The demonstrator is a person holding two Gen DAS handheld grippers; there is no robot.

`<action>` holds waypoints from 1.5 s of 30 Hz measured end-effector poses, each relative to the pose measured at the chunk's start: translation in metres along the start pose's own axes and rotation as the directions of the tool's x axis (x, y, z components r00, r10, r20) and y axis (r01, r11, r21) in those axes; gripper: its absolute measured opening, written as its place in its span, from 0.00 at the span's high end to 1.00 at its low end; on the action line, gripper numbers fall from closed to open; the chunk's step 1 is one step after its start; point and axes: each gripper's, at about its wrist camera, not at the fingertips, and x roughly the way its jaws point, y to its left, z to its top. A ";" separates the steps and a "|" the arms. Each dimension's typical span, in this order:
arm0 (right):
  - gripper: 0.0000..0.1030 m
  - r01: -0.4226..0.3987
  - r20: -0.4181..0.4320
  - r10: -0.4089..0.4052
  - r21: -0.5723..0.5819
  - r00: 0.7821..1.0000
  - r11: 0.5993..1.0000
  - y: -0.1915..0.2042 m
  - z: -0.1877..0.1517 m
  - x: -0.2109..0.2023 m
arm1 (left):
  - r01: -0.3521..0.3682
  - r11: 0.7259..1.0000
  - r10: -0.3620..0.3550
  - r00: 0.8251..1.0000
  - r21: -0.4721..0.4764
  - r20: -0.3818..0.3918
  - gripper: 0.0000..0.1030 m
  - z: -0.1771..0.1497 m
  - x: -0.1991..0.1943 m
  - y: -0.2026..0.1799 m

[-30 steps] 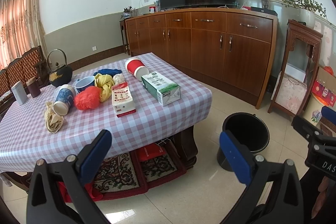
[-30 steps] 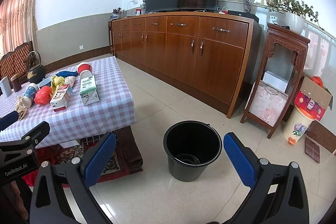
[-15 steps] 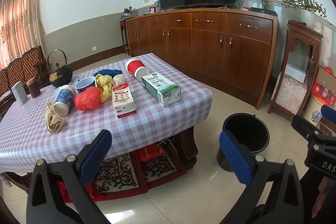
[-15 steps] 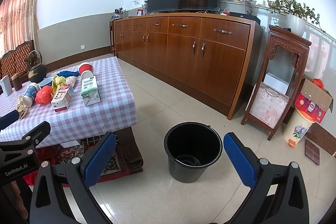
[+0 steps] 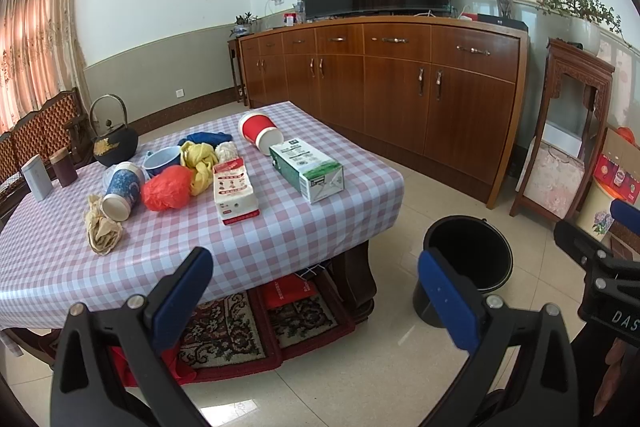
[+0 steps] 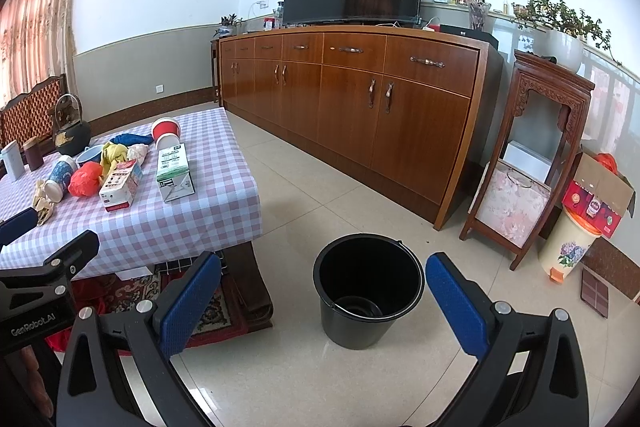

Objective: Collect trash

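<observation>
Trash lies on the checked table (image 5: 280, 227): a green-white carton (image 5: 306, 167), a red-white carton (image 5: 234, 191), a red paper cup (image 5: 261, 133) on its side, a blue paper cup (image 5: 122, 191), a red bag (image 5: 166, 187), a yellow bag (image 5: 199, 161) and crumpled brown paper (image 5: 100, 227). An empty black bucket (image 6: 368, 289) stands on the floor right of the table; it also shows in the left wrist view (image 5: 468, 259). My left gripper (image 5: 314, 281) is open and empty, short of the table's front edge. My right gripper (image 6: 322, 287) is open and empty above the floor before the bucket.
A black teapot (image 5: 114, 145), a blue bowl (image 5: 162, 159), a blue cloth (image 5: 208, 137) and two small tins (image 5: 50, 173) are also on the table. A long wooden sideboard (image 6: 360, 107) with a TV lines the far wall. A carved stand (image 6: 532, 163) and boxes are at right.
Both views have shifted very slightly; the grippers stay open and nothing on the table has moved.
</observation>
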 end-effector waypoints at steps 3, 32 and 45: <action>0.00 0.000 0.000 0.000 0.000 1.000 1.000 0.000 0.000 0.000 | 0.001 1.000 -0.001 1.000 -0.001 0.000 0.00 0.000 0.000 0.000; 0.00 -0.328 -0.070 0.321 -0.207 0.945 0.922 0.112 0.050 0.084 | -0.200 0.960 0.181 0.977 -0.197 -0.109 0.00 0.008 0.059 0.130; 0.00 -0.388 -0.183 0.350 -0.252 0.919 0.886 0.167 0.068 0.163 | -0.411 0.870 0.365 0.908 -0.272 -0.205 0.00 -0.008 0.091 0.221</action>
